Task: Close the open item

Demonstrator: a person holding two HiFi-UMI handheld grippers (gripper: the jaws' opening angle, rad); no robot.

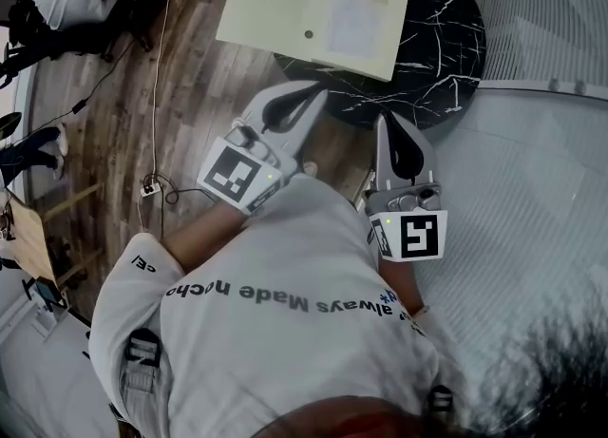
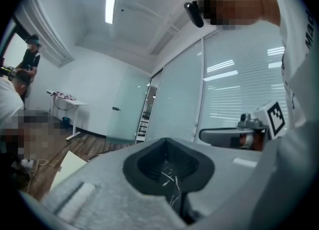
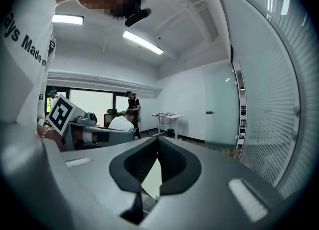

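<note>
I hold both grippers close against my chest, just short of the near edge of the round black marble table (image 1: 432,56), their noses aimed at it. My left gripper (image 1: 304,100) slants in toward the table's near-left rim, its fingers pressed together on nothing. My right gripper (image 1: 390,126) points straight at the near rim, tips also met and empty. The open cream folder (image 1: 285,10) lies flat on the far-left part of the table, one leaf hanging past the rim. Each gripper's cube (image 1: 235,176) carries a black-and-white square marker. My white shirt (image 1: 285,322) reads "always Made"; the remaining letters I cannot make out.
</note>
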